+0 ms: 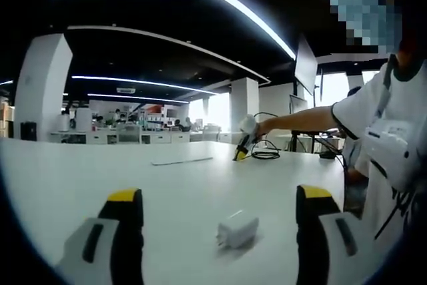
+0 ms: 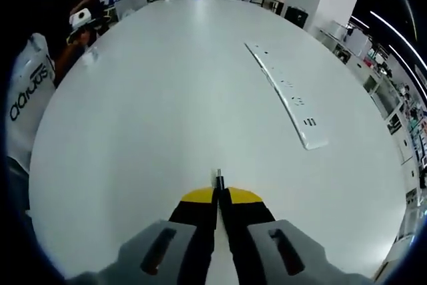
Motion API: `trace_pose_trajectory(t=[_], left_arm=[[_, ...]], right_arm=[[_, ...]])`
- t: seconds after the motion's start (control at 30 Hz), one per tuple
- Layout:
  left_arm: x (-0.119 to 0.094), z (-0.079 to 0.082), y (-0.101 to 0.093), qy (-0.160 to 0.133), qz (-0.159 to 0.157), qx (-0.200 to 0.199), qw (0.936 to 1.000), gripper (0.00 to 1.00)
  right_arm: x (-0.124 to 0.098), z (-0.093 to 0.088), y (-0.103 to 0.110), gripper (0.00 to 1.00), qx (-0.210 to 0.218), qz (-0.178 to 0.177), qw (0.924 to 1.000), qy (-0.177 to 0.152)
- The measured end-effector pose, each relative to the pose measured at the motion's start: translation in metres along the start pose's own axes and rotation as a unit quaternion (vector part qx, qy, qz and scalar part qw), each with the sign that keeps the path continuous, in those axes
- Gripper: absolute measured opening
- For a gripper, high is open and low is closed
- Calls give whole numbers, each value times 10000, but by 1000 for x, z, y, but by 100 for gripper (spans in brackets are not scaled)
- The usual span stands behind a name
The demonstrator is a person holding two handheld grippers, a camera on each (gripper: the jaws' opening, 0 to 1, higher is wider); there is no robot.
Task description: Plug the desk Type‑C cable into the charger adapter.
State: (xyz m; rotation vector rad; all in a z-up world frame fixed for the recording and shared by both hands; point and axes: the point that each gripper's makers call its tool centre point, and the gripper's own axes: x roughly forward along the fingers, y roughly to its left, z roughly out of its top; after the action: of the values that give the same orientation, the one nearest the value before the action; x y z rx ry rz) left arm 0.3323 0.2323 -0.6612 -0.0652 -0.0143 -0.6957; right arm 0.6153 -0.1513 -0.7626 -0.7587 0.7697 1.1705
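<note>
A white charger adapter (image 1: 237, 229) lies on the white table (image 1: 60, 185), just ahead of my left gripper (image 1: 219, 198), whose yellow-tipped jaws stand wide open on either side of it. Far across the table, a person's outstretched arm holds my right gripper (image 1: 241, 149) down by a coiled black cable (image 1: 265, 154). In the right gripper view, my right gripper (image 2: 218, 195) is shut on the Type-C plug (image 2: 218, 179), whose small metal tip pokes out past the jaws. The left gripper (image 2: 80, 18) shows far off at the upper left.
A long white power strip (image 2: 287, 95) lies on the table (image 2: 167, 111) ahead and to the right of the right gripper. The person in a white shirt (image 1: 383, 145) stands at the table's edge. Desks and pillars fill the office behind.
</note>
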Motion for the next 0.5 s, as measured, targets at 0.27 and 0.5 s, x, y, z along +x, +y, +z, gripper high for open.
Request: trace_pose_trajectory(t=[0.27,0.5], left_arm=[[2,1,-3,8,-63,29,10000,95],[7,2,-8,37,-198,80,9998,95]], right_arm=[[-1,10,23,4,-276,28,9996,56],[-3,13,52,4,-498,106,9987,-12]])
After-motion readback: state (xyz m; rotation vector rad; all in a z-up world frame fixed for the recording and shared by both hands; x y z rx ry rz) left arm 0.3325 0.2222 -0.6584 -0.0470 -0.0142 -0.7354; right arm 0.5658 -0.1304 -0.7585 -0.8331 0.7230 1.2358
